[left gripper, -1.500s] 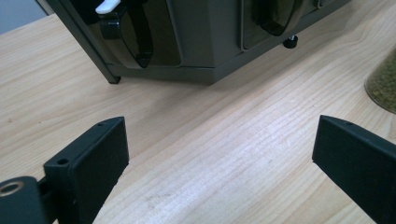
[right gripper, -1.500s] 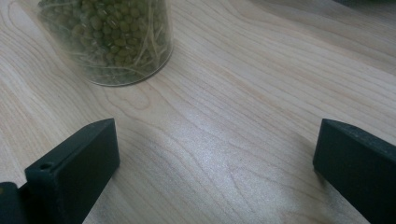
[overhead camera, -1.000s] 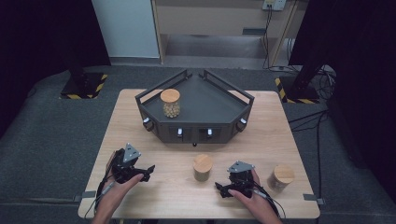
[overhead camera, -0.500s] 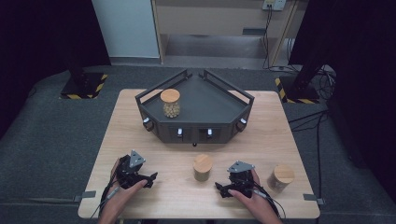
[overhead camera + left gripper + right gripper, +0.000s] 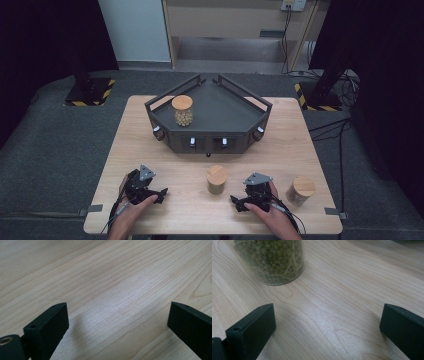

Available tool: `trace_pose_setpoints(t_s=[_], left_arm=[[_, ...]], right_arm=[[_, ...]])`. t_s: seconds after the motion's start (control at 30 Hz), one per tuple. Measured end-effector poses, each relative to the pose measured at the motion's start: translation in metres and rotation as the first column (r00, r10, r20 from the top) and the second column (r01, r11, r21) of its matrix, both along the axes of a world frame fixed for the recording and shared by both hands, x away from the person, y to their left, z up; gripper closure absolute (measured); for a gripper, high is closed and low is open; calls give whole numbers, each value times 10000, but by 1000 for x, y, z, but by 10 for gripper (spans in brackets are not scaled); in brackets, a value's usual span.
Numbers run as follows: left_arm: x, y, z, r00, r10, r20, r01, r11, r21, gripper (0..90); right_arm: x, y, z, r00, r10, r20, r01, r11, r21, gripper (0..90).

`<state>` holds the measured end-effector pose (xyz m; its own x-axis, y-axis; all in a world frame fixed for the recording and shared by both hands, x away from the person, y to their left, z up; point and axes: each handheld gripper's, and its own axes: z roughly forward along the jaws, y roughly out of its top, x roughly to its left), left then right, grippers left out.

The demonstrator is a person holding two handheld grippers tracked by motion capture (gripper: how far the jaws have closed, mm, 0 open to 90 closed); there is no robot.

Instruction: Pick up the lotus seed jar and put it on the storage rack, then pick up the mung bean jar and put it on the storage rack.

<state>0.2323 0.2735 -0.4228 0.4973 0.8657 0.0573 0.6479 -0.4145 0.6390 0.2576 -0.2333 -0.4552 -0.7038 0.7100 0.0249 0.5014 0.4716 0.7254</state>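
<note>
A dark angular tray [image 5: 235, 117] stands at the back middle of the wooden table, and a lidded jar [image 5: 182, 110] of pale contents stands upright in its left part. Two more wooden-lidded jars stand on the table in front, one in the middle [image 5: 217, 179] and one at the right [image 5: 300, 190]. My left gripper [image 5: 161, 193] rests low at the front left, open, with bare wood between its jaws [image 5: 117, 307]. My right gripper [image 5: 237, 202] sits open just right of the middle jar. In the right gripper view that jar [image 5: 270, 262], full of green beans, stands beyond the left jaw and outside the open gap [image 5: 329, 308].
The tray's front wall carries small white knobs [image 5: 192, 142]. Strips of tape [image 5: 91, 208] mark the table's front corners. Grey floor surrounds the table, with cables [image 5: 330, 125] trailing at the right.
My left gripper has slid a little toward the table's near edge. The right gripper and all three jars have stayed put.
</note>
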Motion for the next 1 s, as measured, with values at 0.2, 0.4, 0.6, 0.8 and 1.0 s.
trace_pose_setpoints(t_s=[0.2, 0.4, 0.6, 0.8, 1.0], left_arm=[[1, 0, -3, 10000, 3, -29, -3, 10000, 51, 28], [5, 7, -9, 9998, 160, -122, -166, 9988, -466, 2], [-1, 13, -16, 9997, 55, 254, -38, 9978, -663, 0], [-4, 14, -20, 9990, 89, 439, -55, 9970, -769, 0], [-4, 14, -20, 9990, 71, 436, -37, 9970, -769, 0]], right_arm=[[0, 0, 0, 10000, 0, 1, 0, 10000, -1, 4], [0, 0, 0, 10000, 0, 1, 0, 10000, -1, 4], [0, 0, 0, 10000, -11, 0, 11, 10000, -4, 4], [-3, 1, 0, 9999, -115, 16, 115, 9999, -6, 5], [-3, 0, 0, 9999, -104, -8, 104, 9999, 12, 4]])
